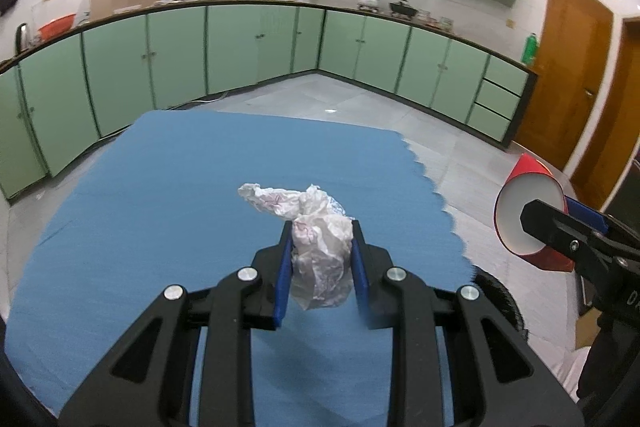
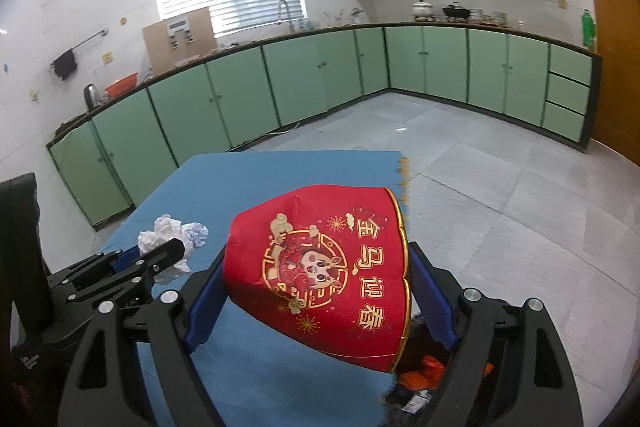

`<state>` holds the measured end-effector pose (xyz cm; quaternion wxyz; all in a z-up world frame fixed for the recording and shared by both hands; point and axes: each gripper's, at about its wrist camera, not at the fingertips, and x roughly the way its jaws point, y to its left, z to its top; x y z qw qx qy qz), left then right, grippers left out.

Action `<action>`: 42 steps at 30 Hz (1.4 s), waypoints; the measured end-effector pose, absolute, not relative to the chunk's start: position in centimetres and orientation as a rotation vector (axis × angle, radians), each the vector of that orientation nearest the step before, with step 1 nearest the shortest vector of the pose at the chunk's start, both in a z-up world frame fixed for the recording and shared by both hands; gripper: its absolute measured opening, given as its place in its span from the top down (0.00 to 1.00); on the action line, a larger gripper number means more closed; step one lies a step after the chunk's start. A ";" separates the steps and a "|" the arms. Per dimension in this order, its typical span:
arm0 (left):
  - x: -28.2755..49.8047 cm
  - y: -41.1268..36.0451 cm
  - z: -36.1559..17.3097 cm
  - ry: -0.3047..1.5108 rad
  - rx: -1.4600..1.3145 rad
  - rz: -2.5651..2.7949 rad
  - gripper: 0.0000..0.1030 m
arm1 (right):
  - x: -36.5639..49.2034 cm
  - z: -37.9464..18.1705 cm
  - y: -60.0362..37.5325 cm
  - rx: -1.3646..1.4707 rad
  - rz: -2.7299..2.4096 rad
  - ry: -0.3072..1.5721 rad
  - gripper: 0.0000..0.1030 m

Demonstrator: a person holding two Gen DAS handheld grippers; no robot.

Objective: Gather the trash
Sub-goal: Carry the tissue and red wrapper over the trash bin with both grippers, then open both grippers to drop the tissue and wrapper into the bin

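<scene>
My left gripper (image 1: 320, 239) is shut on a crumpled white plastic wrapper (image 1: 316, 247) and holds it above the blue table mat (image 1: 160, 207). The wrapper also shows in the right wrist view (image 2: 172, 233), with the left gripper (image 2: 176, 251) around it. My right gripper (image 2: 320, 267) is shut on a red paper cup (image 2: 324, 275) with gold print, held on its side over the mat's right edge. In the left wrist view the cup (image 1: 528, 215) shows its white inside, with the right gripper (image 1: 536, 219) on it.
The blue mat (image 2: 260, 179) covers the table. Green kitchen cabinets (image 1: 240, 47) run along the far walls over a grey tiled floor (image 2: 500, 187). A wooden door (image 1: 568, 75) is at the right. Orange and dark items (image 2: 424, 371) lie below the mat's right edge.
</scene>
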<state>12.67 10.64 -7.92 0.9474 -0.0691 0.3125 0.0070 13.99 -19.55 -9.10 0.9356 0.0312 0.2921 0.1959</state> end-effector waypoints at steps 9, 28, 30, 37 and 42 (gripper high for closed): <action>13.4 3.6 -8.3 0.644 -0.097 -0.119 0.75 | 13.0 -9.9 -27.1 0.105 0.282 0.600 0.20; 14.9 -7.6 -11.0 0.667 -0.057 -0.310 0.75 | 12.6 -12.0 -37.1 0.134 0.139 0.632 0.20; 15.2 -8.3 -11.5 0.673 -0.051 -0.325 0.75 | 12.7 -12.4 -37.7 0.133 0.134 0.639 0.20; 16.3 -10.7 -14.6 0.720 -0.037 -0.379 0.75 | 13.5 -14.2 -39.3 0.129 0.123 0.672 0.20; 16.7 -11.7 -16.5 0.747 -0.021 -0.385 0.75 | 14.3 -15.3 -40.1 0.131 0.118 0.690 0.20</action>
